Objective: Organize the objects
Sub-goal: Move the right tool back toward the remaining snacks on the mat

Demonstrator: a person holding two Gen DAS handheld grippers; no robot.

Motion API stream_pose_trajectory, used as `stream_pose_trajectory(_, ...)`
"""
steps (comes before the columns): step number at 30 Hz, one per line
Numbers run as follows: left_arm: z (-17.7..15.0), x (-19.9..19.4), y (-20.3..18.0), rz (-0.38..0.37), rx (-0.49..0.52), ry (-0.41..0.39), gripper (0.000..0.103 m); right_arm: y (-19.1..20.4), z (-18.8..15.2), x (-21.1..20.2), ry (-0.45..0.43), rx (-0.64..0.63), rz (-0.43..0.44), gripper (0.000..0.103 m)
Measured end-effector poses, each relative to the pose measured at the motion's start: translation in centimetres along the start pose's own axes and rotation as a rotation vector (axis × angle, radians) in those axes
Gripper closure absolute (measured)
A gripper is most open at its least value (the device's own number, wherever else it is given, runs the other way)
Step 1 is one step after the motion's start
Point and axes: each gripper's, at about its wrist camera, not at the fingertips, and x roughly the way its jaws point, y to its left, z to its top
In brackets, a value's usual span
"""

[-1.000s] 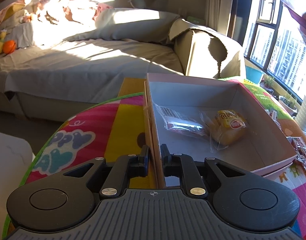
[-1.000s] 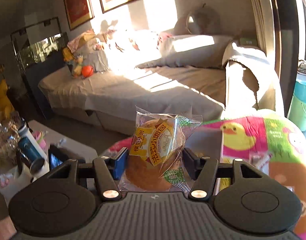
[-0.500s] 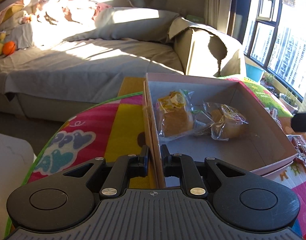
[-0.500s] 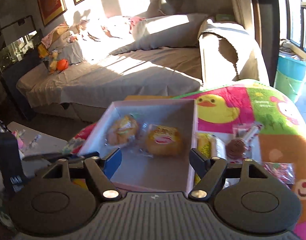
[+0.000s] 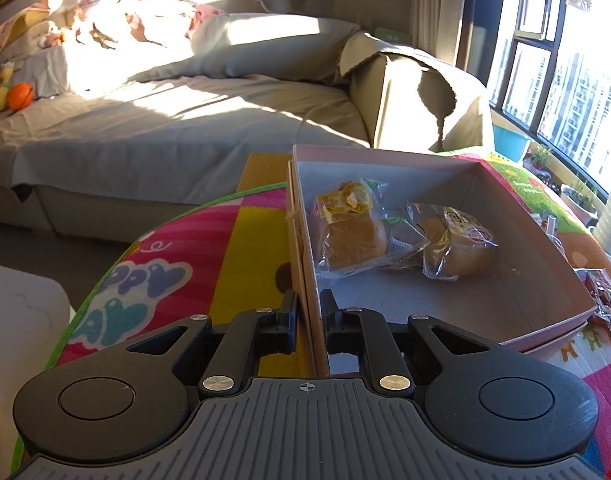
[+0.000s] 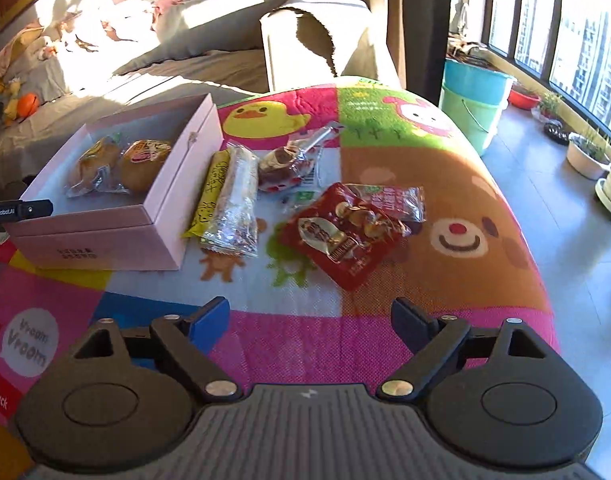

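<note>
The left gripper (image 5: 307, 312) has its fingers pinching the near-left wall of the pink box (image 5: 305, 256), one finger outside and one inside. In the left wrist view the box sits at 12 to 2 o'clock on the table's colourful cartoon cloth (image 5: 177, 256). Two wrapped buns lie inside it: one with a yellow label (image 5: 351, 228) against the left wall, and one with a red-and-yellow label (image 5: 455, 246) just to its right, their wrappers touching.

In the right wrist view the same box (image 6: 117, 216) lies at 10 o'clock. Beside its right wall lie a yellow snack bar (image 6: 213, 190) and a clear-wrapped bar (image 6: 235, 204), side by side and touching. Further right, at 12 o'clock, is a clear packet holding something brown (image 6: 285, 164). At 1 o'clock rests a red snack bag (image 6: 341, 236), overlapping a smaller red packet (image 6: 393, 200) behind it.

The right gripper (image 6: 310, 316) hovers at 6 o'clock above the cloth, its fingers spread wide with nothing between them
</note>
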Motion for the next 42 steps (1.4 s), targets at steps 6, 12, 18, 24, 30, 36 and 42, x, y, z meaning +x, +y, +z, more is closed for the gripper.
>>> stream_pose_trajectory(6, 0.0, 0.0, 0.0, 0.005, 0.002, 0.003, 0.090, -0.3, -0.4, 0.5, -0.001, 0.015, -0.013, 0.012)
stream_pose_trajectory(12, 0.0, 0.0, -0.1, 0.011, 0.005, 0.004, 0.090, -0.1, -0.7, 0.9, 0.004, 0.013, -0.017, 0.012)
stream_pose_trajectory(18, 0.0, 0.0, -0.1, 0.012, 0.006, 0.004, 0.090, -0.2, -0.7, 1.2, 0.004, 0.028, -0.019, 0.011)
stream_pose_trajectory(24, 0.0, 0.0, -0.1, 0.011, 0.006, 0.004, 0.090, 0.6, -0.4, 1.5, -0.007, 0.020, -0.004, 0.006)
stream_pose_trajectory(30, 0.0, 0.0, -0.1, 0.012, 0.007, 0.004, 0.090, 0.7, 2.9, 1.5, -0.058, 0.046, 0.046, 0.006)
stream_pose_trajectory(36, 0.1, 0.0, -0.1, 0.015, 0.006, 0.008, 0.090, 0.4, 10.1, 5.0, -0.101, 0.111, 0.065, 0.006)
stream_pose_trajectory(42, 0.1, 0.1, -0.2, 0.024, 0.006, 0.015, 0.090, 0.0, 15.1, 13.6, -0.014, 0.210, 0.008, 0.016)
